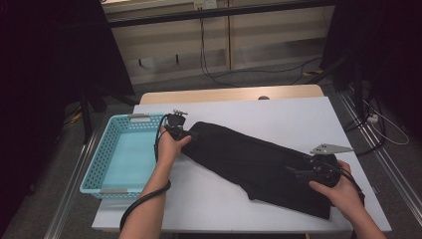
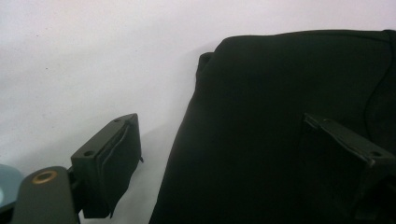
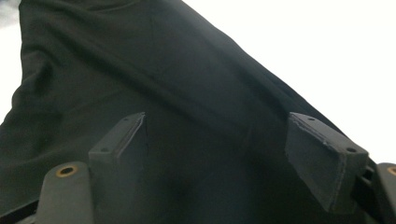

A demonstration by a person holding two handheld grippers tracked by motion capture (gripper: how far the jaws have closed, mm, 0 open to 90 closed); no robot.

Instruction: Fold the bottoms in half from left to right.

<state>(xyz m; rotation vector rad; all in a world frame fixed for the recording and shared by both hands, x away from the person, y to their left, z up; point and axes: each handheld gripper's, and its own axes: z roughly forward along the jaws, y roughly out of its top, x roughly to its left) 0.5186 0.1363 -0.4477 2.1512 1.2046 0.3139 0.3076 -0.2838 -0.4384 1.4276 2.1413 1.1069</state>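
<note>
Grippers, left (image 1: 185, 130) and right (image 1: 298, 172), hover wide apart at opposite ends of the folded black garment (image 1: 251, 162), apparently poised to pinch it before lifting.

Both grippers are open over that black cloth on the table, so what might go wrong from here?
1. The left gripper straddles the edge of the black cloth: one of its fingers is over bare table, so closing may catch only a thin fold that slips out.
2. The right gripper is open over flat cloth; it may pinch just the top layer and leave the rest behind.
3. The blue basket sits close beside the left hand and could get nudged.
</note>
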